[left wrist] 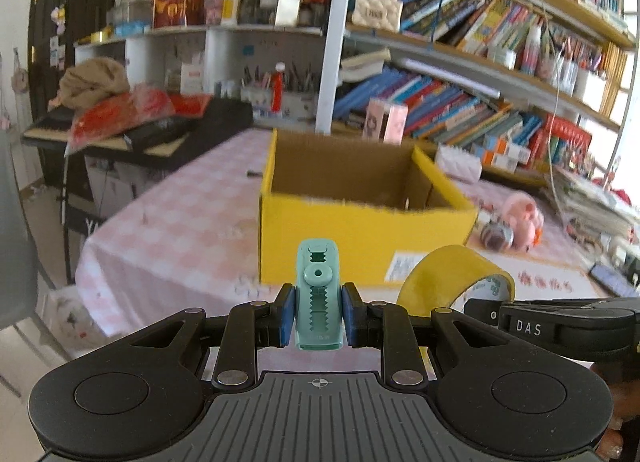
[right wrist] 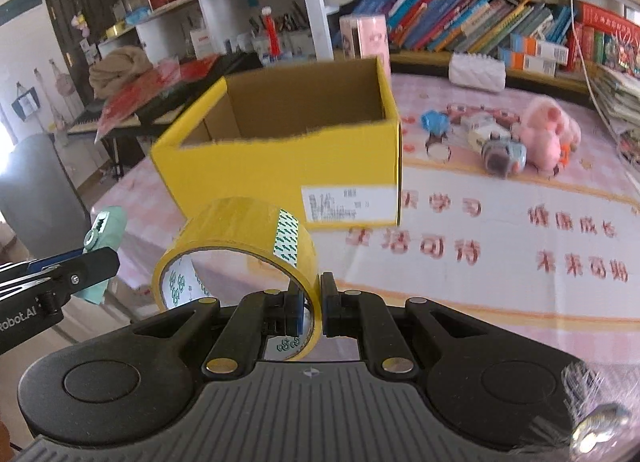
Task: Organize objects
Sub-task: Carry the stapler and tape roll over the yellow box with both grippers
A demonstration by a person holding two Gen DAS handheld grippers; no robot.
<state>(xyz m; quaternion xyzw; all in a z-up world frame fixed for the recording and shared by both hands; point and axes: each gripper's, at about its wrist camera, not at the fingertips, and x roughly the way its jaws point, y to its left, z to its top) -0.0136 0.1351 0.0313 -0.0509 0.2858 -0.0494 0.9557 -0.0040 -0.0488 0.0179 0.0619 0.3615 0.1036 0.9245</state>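
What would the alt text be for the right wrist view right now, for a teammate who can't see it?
The right gripper is shut on the wall of a yellow tape roll, held above a pink checked tablecloth. Ahead stands an open yellow cardboard box; small toys lie to its right. At the left edge, the left gripper holds a teal clip.

yellow box [right wrist: 280, 166] matt cardboard, raw brown inside, white paper label; tape roll [right wrist: 240, 238] glossy yellow plastic film; teal clip [left wrist: 318, 294] smooth matt plastic, toothed; desk [right wrist: 500, 262] covered in pink checked cloth; pink toy [right wrist: 548, 134] fuzzy plush
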